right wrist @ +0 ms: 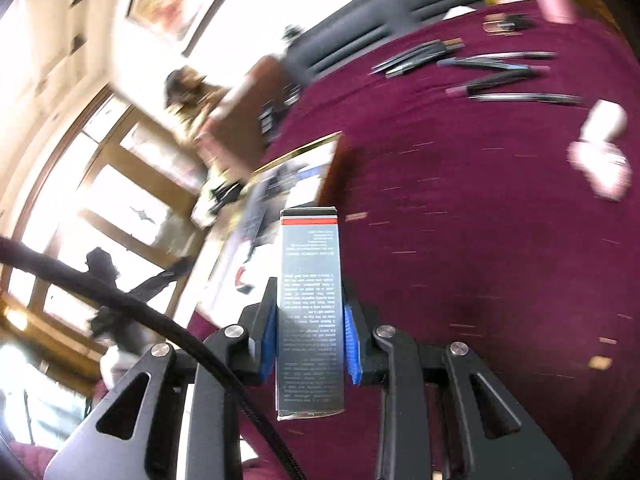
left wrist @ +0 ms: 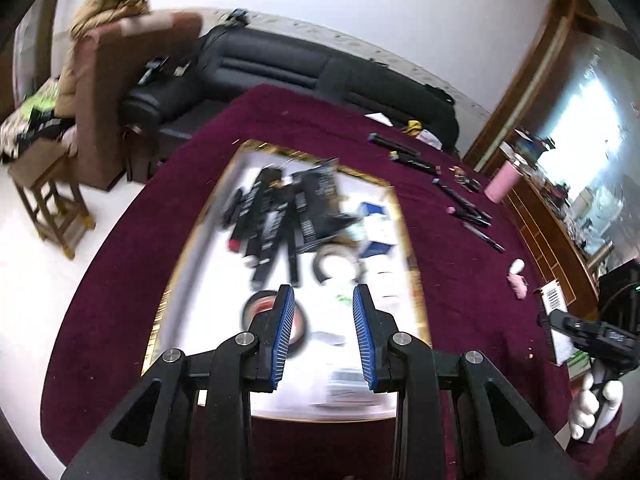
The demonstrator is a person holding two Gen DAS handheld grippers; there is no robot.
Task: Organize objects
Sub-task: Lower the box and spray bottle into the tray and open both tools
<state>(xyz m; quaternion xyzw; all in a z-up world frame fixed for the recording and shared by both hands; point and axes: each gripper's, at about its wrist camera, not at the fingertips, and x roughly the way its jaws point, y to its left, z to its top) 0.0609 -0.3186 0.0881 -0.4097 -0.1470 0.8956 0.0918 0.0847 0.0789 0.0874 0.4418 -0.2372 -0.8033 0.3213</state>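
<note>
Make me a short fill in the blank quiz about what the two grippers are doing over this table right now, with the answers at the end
1. The right gripper is shut on a tall grey ____ with a red stripe.
2. The left gripper holds ____ between its blue pads.
3. The cloth covering the table is dark ____.
4. The white tray has a ____ rim.

Answers: box; nothing; red; gold

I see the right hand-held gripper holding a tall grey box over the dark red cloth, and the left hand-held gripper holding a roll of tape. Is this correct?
Not quite. The left hand-held gripper holds nothing: in the left wrist view its pads stand apart, empty, above the tray. The right hand-held gripper does hold the grey box.
</note>
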